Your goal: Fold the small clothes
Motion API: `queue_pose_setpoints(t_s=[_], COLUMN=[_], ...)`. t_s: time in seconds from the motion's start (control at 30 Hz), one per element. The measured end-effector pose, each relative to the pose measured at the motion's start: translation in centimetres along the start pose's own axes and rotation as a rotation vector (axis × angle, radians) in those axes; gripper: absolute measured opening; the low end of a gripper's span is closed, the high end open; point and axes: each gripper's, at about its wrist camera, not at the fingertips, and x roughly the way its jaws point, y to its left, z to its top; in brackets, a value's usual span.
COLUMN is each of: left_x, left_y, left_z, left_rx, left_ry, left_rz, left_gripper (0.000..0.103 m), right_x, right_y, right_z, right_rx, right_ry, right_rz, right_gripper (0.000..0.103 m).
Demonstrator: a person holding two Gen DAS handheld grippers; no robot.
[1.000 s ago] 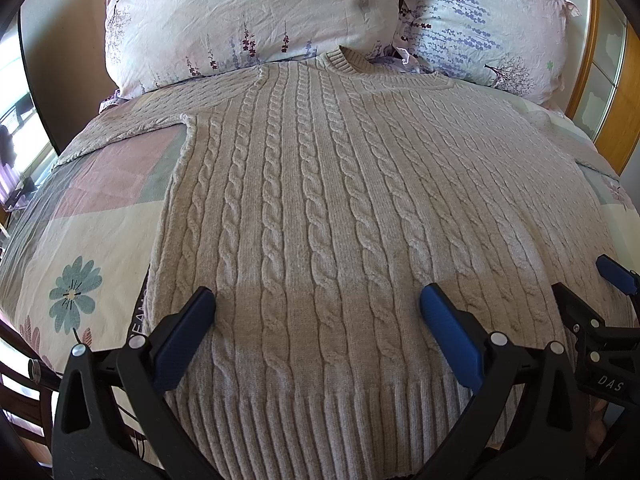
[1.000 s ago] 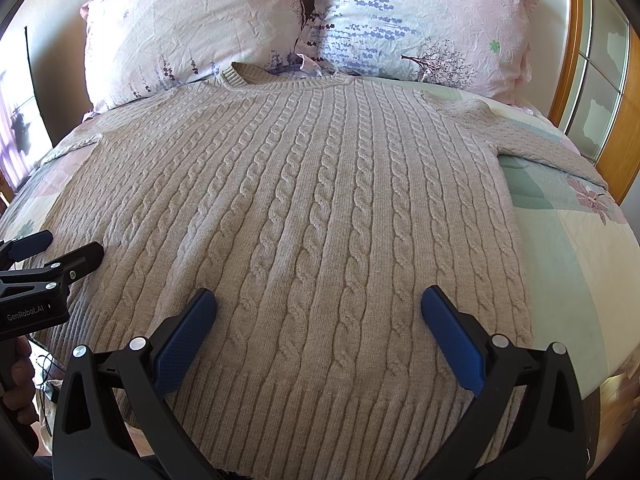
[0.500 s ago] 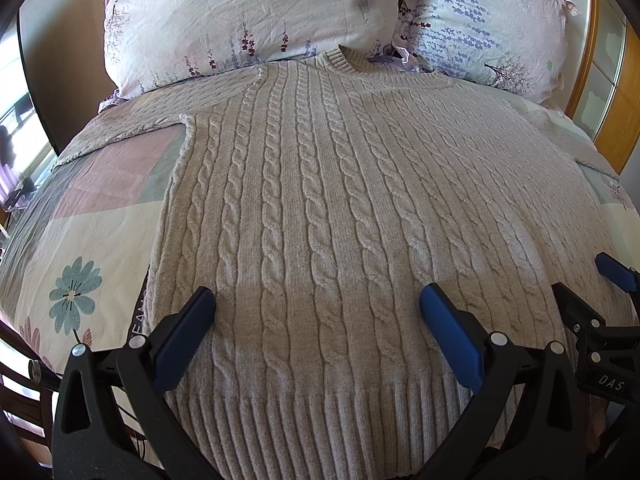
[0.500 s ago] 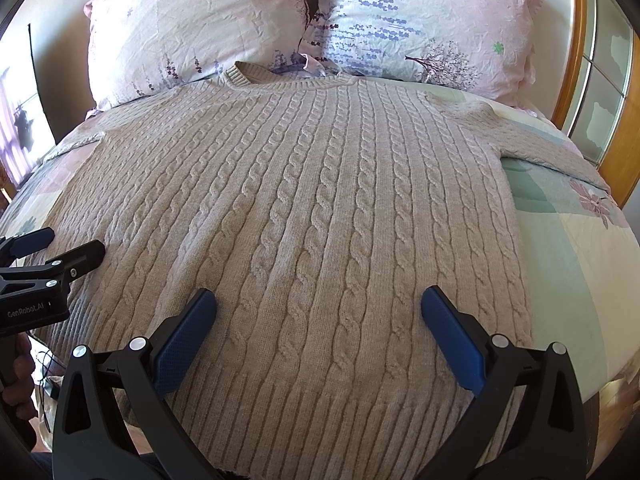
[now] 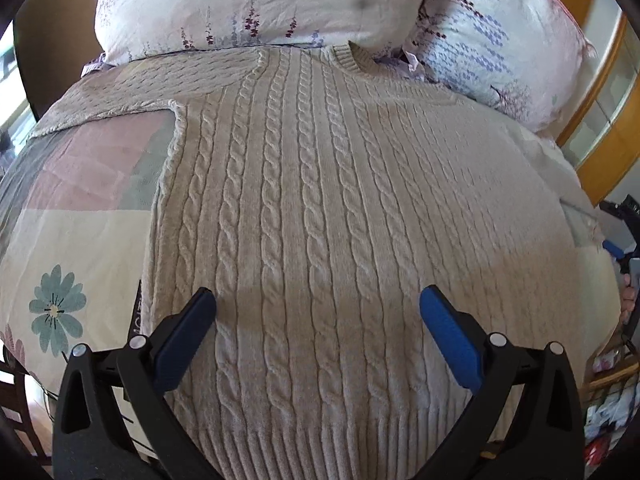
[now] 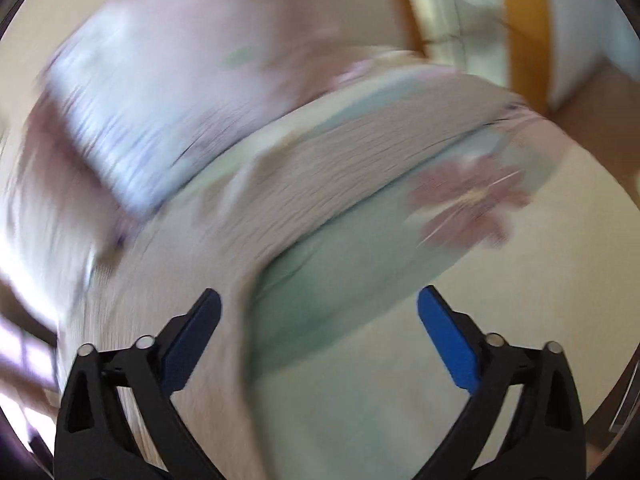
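- Beige cable-knit wool fills the near field of the left wrist view: one sweater [image 5: 320,208] lies flat, front up, on the bed, its ribbed hem nearest the camera.
- The left gripper [image 5: 318,308] hangs over the lower body of the sweater with its jaws spread wide; the knit shows between its two blue pads [image 5: 448,336], and nothing is held.
- The right gripper [image 6: 318,308] also has its jaws wide apart and holds nothing; its view is heavily smeared, with the sweater's side edge [image 6: 240,312] running just inside the left pad and the bedspread [image 6: 360,360] under the rest of the gap.
- At the far right edge of the left wrist view a small part of the right gripper shows beyond the sweater's side, well apart from the left one.
- One sleeve [image 5: 132,92] stretches out to the left across the patchwork bedspread, which carries a teal flower [image 5: 58,304].
- Farthest off, two floral pillows [image 5: 256,0] stand side by side, the sweater's neckband [image 5: 356,58] touching their base.
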Motion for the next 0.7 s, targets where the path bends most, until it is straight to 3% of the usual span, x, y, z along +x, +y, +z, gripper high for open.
queue_pose_setpoints(t_s=[0.1, 0.17, 0.27, 0.33, 0.4, 0.5, 0.53, 0.6, 0.7], left_x=[-0.1, -0.2, -0.2, -0.1, -0.2, -0.4, -0.4, -0.5, -1.1], left_y=[0.2, -0.2, -0.9, -0.9, -0.2, 1.9, 3.0, 4.8, 7.8], left_z=[1.9, 3.2, 4.8, 5.6, 6.2, 6.8, 7.0, 7.4, 7.9], left_rx=[-0.039, -0.036, -0.014, -0.025, -0.073, -0.204, -0.255, -0.316, -0.378], left_ry=[-0.028, -0.055, -0.075, -0.075, -0.078, -0.071, -0.067, -0.079, -0.127], left_rz=[0.006, 0.049, 0.117, 0.128, 0.121, 0.122, 0.116, 0.109, 0.112], left_gripper=[0.101, 0.101, 0.101, 0.101, 0.101, 0.101, 0.101, 0.101, 0.101], right_x=[1.7, 3.0, 4.9, 6.5, 6.9, 7.5, 7.7, 7.3, 4.9], right_y=[-6.2, -9.2, -12.3, -13.8, -14.3, -15.1, -15.2, -15.4, -10.9], right_z=[6.3, 9.7, 13.2, 14.4, 15.1, 15.7, 15.8, 16.0, 16.3], right_rx=[0.201, 0.286, 0.395, 0.449, 0.46, 0.455, 0.448, 0.421, 0.264], right_ry=[-0.022, -0.037, -0.029, -0.004, -0.025, -0.025, -0.03, -0.041, -0.162], right_rz=[-0.051, -0.095, -0.132, -0.137, -0.139, -0.16, -0.17, -0.177, -0.145], right_gripper=[0.077, 0.069, 0.064, 0.051, 0.045, 0.017, 0.012, 0.009, 0.008])
